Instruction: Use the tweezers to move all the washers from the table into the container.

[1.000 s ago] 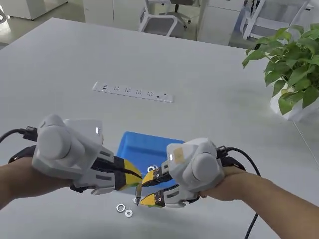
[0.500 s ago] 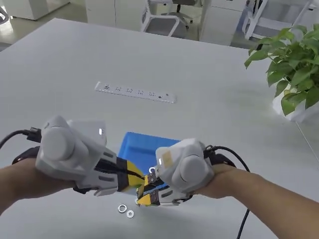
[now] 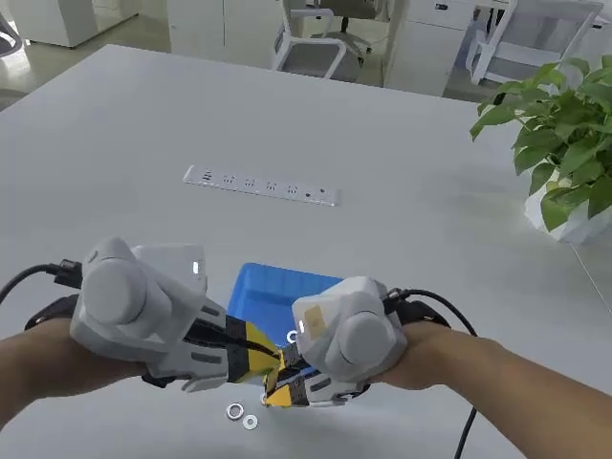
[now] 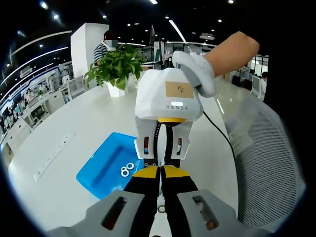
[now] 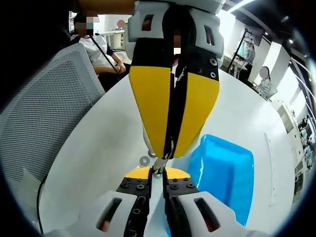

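Container: one shallow blue plastic tray [image 3: 260, 285], rectangular, glossy, with a low rim, lying on the table under the two grippers.
Tweezers: one pair of thin metal tweezers [image 5: 159, 167], slim and shiny, tip pointing down at the table just beside the tray.
Left gripper: the left gripper [image 4: 160, 171] has a grey shell and black fingers with smooth yellow pads. Its jaws are pressed together on the tweezers.
Right gripper: the right gripper [image 5: 157, 177], built the same way, meets the left one tip to tip. Its jaws stand almost together with the tweezers' tip between them; whether they squeeze it I cannot tell.
Washers on the table: two small silver ring washers [image 3: 234, 411], flat, side by side just before the tray.
Washers in the tray: two more [image 4: 127, 170], touching.
Table: smooth matte white table [image 3: 411, 220].
Others: one long white power strip [image 3: 260, 185]; one leafy green potted plant [image 3: 564, 134].
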A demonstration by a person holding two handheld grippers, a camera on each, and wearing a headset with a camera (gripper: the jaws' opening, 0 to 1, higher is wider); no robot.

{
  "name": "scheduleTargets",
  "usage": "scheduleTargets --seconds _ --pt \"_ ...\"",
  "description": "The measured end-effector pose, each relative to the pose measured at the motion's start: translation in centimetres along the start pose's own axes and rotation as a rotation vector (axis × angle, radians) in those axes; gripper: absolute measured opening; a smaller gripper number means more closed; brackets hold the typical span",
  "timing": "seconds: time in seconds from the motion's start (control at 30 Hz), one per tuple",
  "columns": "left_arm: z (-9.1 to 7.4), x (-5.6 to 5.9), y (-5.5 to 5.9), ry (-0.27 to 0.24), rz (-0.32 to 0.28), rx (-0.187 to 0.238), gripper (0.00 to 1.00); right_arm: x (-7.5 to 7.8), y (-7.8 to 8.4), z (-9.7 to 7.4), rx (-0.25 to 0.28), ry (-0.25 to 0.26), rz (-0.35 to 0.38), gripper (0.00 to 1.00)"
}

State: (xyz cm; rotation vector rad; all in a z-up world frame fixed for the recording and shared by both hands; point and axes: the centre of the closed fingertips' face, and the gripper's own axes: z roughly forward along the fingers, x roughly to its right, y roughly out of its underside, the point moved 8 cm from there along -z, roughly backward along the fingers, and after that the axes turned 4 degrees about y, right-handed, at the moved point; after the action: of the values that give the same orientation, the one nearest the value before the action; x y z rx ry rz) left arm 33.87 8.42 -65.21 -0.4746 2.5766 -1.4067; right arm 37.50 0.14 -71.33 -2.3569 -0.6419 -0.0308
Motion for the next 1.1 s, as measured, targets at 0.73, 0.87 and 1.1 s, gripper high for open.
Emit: scheduleTargets --seconds 0.73,0.87,1.1 --pt "-0.1 0.3 -0.3 0.014 0.018 -0.027 0.06 -0.3 0.0 -0.3 -0.004 0.002 0.113 0.07" --pt "-0.2 0.4 -0.5 0.015 0.021 -0.023 0.06 -0.4 -0.1 -0.4 -0.006 0.005 0.118 0.07" --pt "-0.7 0.5 -1.1 0.012 0.02 0.004 0.09 -0.2 -0.7 -1.2 0.0 0.013 0.134 0.07"
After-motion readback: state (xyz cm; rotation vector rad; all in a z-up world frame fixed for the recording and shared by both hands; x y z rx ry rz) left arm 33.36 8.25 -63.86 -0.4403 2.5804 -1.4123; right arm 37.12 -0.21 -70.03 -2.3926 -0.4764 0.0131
